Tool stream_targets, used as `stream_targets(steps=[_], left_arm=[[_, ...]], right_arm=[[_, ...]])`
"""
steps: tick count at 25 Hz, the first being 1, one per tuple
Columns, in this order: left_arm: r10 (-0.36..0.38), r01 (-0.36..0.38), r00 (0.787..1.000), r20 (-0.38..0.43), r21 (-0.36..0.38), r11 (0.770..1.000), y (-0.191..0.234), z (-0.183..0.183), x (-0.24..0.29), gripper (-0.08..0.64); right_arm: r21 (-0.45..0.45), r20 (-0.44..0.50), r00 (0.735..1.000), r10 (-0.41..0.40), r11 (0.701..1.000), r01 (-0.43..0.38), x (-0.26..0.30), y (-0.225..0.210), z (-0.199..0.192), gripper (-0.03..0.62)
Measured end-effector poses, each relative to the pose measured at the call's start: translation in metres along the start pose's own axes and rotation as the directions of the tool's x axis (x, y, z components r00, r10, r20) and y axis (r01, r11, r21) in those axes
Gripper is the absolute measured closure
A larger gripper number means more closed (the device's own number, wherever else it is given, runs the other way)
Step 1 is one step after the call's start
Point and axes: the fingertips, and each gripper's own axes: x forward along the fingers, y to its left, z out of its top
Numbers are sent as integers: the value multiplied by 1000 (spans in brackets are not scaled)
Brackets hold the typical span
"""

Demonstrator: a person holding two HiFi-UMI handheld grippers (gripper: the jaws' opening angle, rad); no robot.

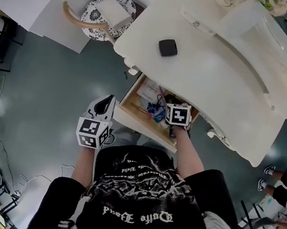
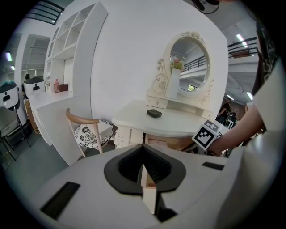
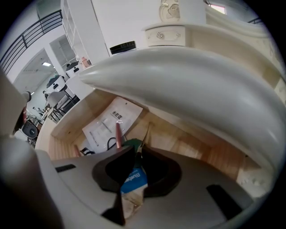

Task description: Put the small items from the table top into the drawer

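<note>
Since the drawer (image 1: 130,97) stands open below the near edge of the desk (image 1: 219,80), the right gripper (image 3: 137,154) is angled steeply down into it. Its jaws are clamped on a blue-and-white packet (image 3: 132,180), presumably so the packet can be let go low over the wooden bottom rather than dropped from height. The left gripper (image 2: 144,167) hangs to the left of the drawer, jaws together with nothing in them, seemingly just kept out of the way. One small black item (image 1: 167,47) lies on the desk top, well apart from the drawer and not yet put away. A white printed pouch (image 3: 111,123) and a pinkish stick (image 3: 118,134) lie inside the drawer. The packet's print is cut off by the jaws, the drawer's far part is hidden under the desk's rim, and the dark bits near its left wall are too small to name.
</note>
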Motion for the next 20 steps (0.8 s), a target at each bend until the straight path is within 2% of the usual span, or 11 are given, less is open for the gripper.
stream_targets(steps=[6,9,13,16,20], left_arm=[[-17,17,1000,10,-7,1000,-6,6,5,545],[-27,27,999,18,3,1000,-10,10,8,545],[-42,42,999,21,5,999,-16,12,9,545],[-46,46,999,20,10,999,-20,12,9,545],[-53,53,998,23,18,998,-28,12,10,545]], right_arm=[[29,16,1000,7,1000,-7,-1,-2,1,526],[58,19,1000,21,998,-22,-2,-2,0,488],[44,23,999,29,999,-30,-7,-1,-1,475],[52,31,998,50,997,-51,-11,2,-2,440],[65,70,995,77,995,-82,-19,8,5,414]])
